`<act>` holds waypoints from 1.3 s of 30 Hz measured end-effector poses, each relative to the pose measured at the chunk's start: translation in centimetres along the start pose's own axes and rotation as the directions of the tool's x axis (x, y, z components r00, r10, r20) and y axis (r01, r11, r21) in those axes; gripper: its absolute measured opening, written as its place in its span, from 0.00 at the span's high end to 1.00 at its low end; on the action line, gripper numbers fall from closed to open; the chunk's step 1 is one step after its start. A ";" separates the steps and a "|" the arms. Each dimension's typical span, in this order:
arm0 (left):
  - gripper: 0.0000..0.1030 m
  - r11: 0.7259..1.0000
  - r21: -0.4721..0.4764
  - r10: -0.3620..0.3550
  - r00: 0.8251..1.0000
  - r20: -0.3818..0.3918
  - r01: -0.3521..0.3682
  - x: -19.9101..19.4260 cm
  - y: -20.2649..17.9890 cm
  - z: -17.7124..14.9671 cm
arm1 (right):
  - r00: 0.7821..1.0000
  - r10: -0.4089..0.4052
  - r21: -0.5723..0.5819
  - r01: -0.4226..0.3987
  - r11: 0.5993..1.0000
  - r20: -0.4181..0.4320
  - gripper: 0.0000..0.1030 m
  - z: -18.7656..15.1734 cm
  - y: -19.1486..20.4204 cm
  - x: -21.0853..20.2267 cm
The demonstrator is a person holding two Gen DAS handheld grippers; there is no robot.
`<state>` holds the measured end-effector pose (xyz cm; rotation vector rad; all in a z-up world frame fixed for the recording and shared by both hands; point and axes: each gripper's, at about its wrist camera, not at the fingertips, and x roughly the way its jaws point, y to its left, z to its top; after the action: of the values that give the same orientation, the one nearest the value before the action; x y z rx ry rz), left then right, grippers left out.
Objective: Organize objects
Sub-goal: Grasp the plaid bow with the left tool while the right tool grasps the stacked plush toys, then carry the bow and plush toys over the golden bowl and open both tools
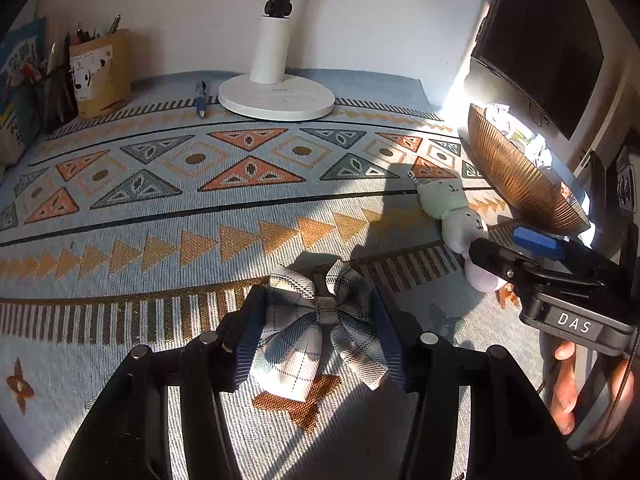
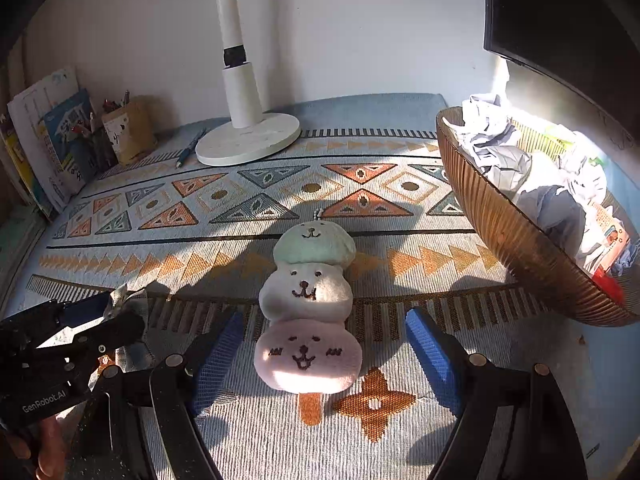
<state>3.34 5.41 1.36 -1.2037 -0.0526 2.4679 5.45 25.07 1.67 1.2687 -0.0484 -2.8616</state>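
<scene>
Plaid bow (image 1: 316, 328) sits clamped in our left gripper (image 1: 316, 334). Our right gripper (image 2: 320, 360), jaws apart, straddles the plush skewer toy (image 2: 308, 308) on the mat; we centre it, then close gently.

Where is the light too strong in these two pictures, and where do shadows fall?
Left wrist view: glare whitens the area behind the bowl; a shadow crosses the cloth near the bow. Right wrist view: sunlight washes out the bowl's far side; the plush toy is half shaded.
</scene>
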 end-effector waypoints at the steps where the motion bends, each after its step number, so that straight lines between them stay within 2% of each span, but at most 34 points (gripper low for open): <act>1: 0.51 1.000 0.000 0.002 1.000 -0.001 -0.002 0.0 0.1 0.0 | 1.000 -0.005 0.005 0.005 1.000 -0.005 0.20 0.2 0.0 0.5; 6: 0.51 1.000 0.013 0.022 1.000 -0.002 -0.022 0.2 -0.2 0.0 | 0.999 0.015 0.036 -0.014 0.999 -0.037 0.21 0.4 -0.8 1.4; 9: 0.51 0.999 0.027 0.039 0.999 0.000 -0.039 0.2 -0.5 0.0 | 0.998 0.038 0.025 -0.037 0.999 -0.050 0.35 0.2 -0.6 1.6; 12: 0.51 0.998 0.033 0.052 0.999 0.004 -0.052 0.1 -0.5 0.0 | 0.998 0.043 -0.035 -0.045 0.998 -0.050 0.55 0.0 0.8 1.6; 16: 0.51 0.996 0.045 0.073 0.997 0.008 -0.073 0.1 -0.8 0.0 | 1.000 -0.024 -0.111 0.023 0.994 -0.013 0.55 -0.7 2.4 0.9; 18: 0.51 0.993 0.061 0.102 0.995 0.007 -0.102 0.2 -1.1 0.1 | 1.000 -0.005 -0.096 0.006 0.995 0.010 0.55 -0.8 2.0 0.3; 20: 0.51 0.989 0.082 0.121 0.993 0.018 -0.122 0.1 -1.6 0.3 | 0.998 0.062 -0.055 -0.061 0.997 0.015 0.55 -0.9 1.1 -0.7; 22: 0.51 0.992 0.088 0.093 0.995 0.033 -0.096 -0.3 -2.1 0.8 | 0.996 0.082 -0.031 -0.081 0.996 0.035 0.55 -0.9 0.2 -2.1; 26: 0.51 0.989 0.137 0.040 0.994 0.098 -0.054 -2.1 -5.2 3.5 | 0.985 0.053 -0.006 -0.053 0.999 0.167 0.55 0.5 -2.6 -7.5; 28: 0.51 0.985 0.172 0.000 0.990 0.142 -0.024 -3.3 -7.5 5.5 | 0.969 0.025 0.022 -0.031 0.999 0.248 0.55 1.6 -4.6 -10.6; 32: 0.51 0.967 0.244 -0.124 0.970 0.209 0.071 -4.7 -13.0 9.8 | 0.918 -0.107 0.115 0.068 0.991 0.381 0.55 3.8 -9.9 -15.0; 34: 0.51 0.954 0.273 -0.186 0.961 0.206 0.126 -4.3 -15.8 12.0 | 0.896 -0.181 0.190 0.111 0.976 0.405 0.55 4.7 -13.2 -15.6; 36: 0.51 0.938 0.293 -0.250 0.948 0.198 0.186 -3.3 -18.2 13.9 | 0.880 -0.227 0.270 0.119 0.955 0.417 0.55 5.4 -16.5 -15.8; 37: 0.51 0.929 0.299 -0.284 0.939 0.196 0.218 -2.6 -19.2 14.6 | 0.877 -0.239 0.298 0.116 0.947 0.417 0.55 5.6 -18.0 -15.7; 39: 0.51 0.913 0.310 -0.331 0.926 0.183 0.265 -0.8 -20.9 15.5 | 0.875 -0.293 0.333 0.164 0.929 0.386 0.55 6.2 -20.2 -14.9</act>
<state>-1.20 26.55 15.92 -0.7231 0.0445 2.2380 10.91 45.75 16.18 0.6684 -0.3574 -3.3931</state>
